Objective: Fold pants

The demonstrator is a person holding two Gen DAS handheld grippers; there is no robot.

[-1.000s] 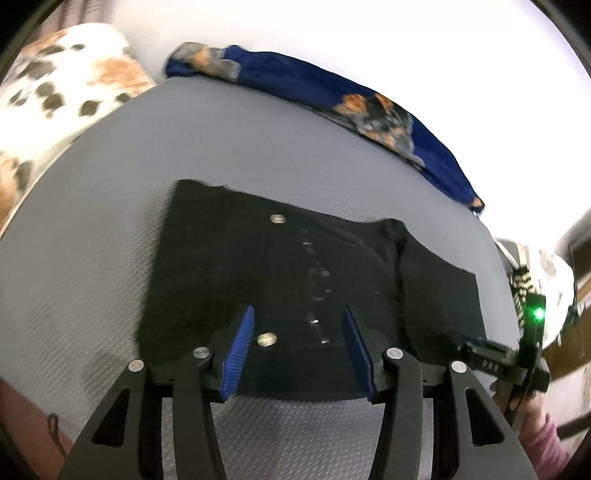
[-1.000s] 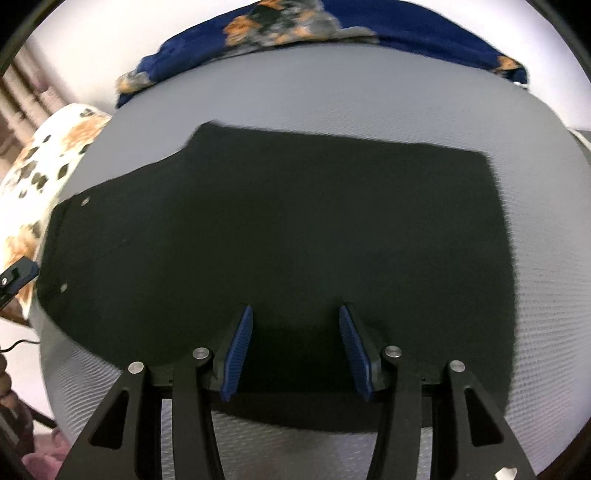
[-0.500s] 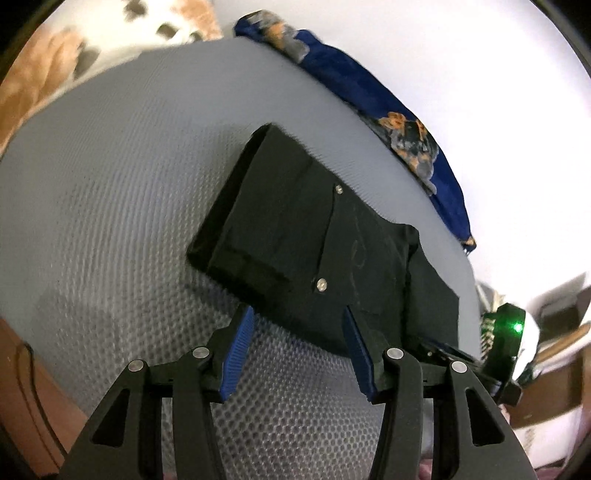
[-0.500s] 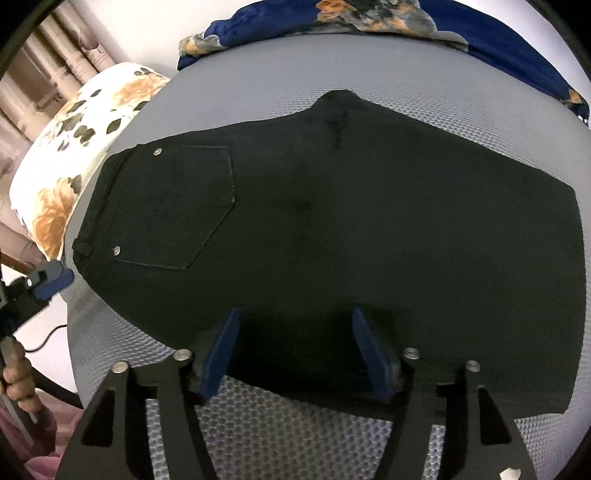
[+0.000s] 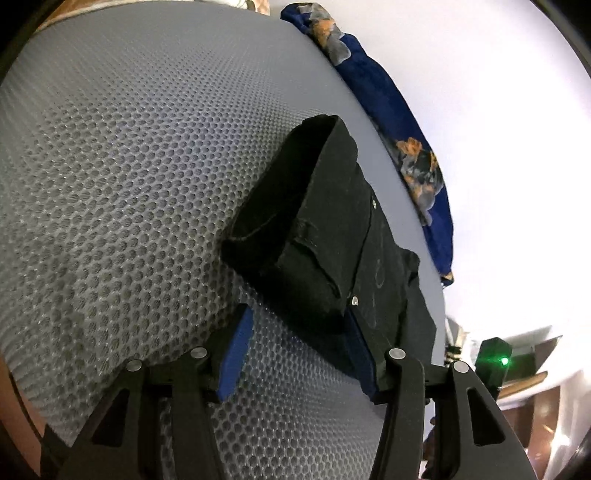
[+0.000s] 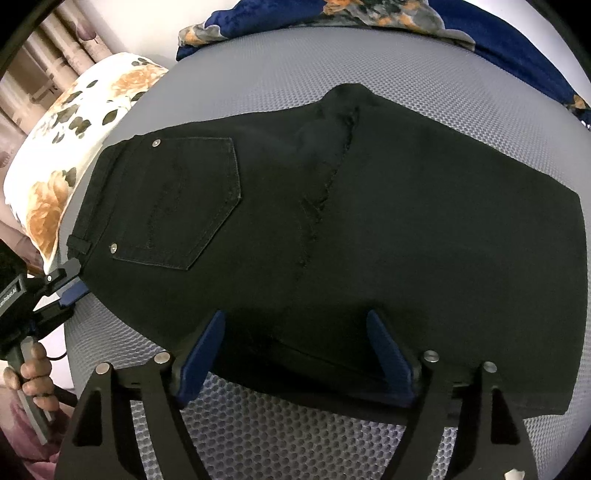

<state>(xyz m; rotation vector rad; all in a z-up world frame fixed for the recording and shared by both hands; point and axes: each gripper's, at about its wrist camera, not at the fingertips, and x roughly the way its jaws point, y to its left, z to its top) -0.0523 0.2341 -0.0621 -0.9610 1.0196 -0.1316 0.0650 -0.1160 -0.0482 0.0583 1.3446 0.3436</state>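
Black pants (image 6: 369,221) lie folded flat on the grey mesh mat (image 6: 280,435), back pocket up and waistband to the left. My right gripper (image 6: 295,325) hangs over their near edge. Its jaws are opening, blue pads wide apart, with fabric beneath them and none pinched. In the left wrist view the pants (image 5: 325,236) show waistband end on. My left gripper (image 5: 299,347) stands open low at their near corner, the cloth against its right pad and clear of its left pad. The left gripper (image 6: 72,286) also shows at that corner in the right wrist view.
A blue floral blanket (image 6: 424,18) lies bunched along the mat's far edge. A white floral pillow (image 6: 74,129) sits at the left, with curtains behind it. A hand (image 6: 33,376) grips the left tool's handle. A black unit with a green light (image 5: 495,354) shows beyond the pants.
The left gripper has sunk and rolled, coming in close to the waistband corner. The right gripper's jaws have spread much wider, after it slid sideways along the pants' near edge.
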